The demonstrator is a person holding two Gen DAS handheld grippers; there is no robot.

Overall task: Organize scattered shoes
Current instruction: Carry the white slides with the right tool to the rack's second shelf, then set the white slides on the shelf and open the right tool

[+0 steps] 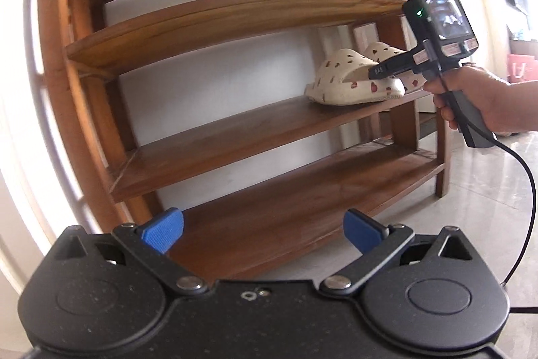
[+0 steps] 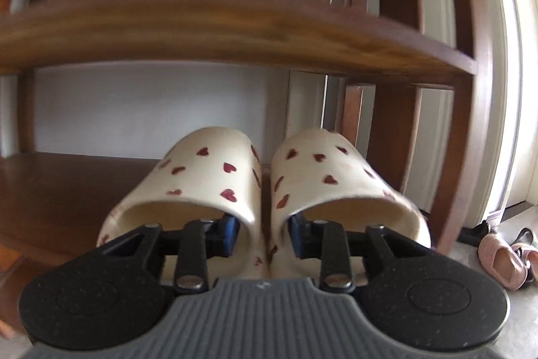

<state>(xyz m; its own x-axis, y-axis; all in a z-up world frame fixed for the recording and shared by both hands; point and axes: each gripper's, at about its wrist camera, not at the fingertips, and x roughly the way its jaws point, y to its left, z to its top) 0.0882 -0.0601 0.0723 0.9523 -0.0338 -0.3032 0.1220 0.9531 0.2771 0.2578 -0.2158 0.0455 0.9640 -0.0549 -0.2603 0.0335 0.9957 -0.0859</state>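
A pair of cream slippers with red hearts (image 1: 339,79) rests side by side on the right end of the wooden shoe rack's third shelf (image 1: 235,130). In the right wrist view my right gripper (image 2: 264,232) has one blue finger inside the left slipper (image 2: 208,170) and one inside the right slipper (image 2: 322,170). The slippers' inner walls are pinched between the fingers. A hand (image 1: 487,100) holds that right gripper (image 1: 380,71) at the slippers' heels. My left gripper (image 1: 264,231) hangs open in front of the lowest shelf, holding nothing.
The rack's other shelves (image 1: 218,19) are bare, with a white wall behind. Pink shoes (image 2: 501,261) and a dark shoe lie on the pale floor right of the rack. A black cable (image 1: 528,177) trails from the right gripper's handle.
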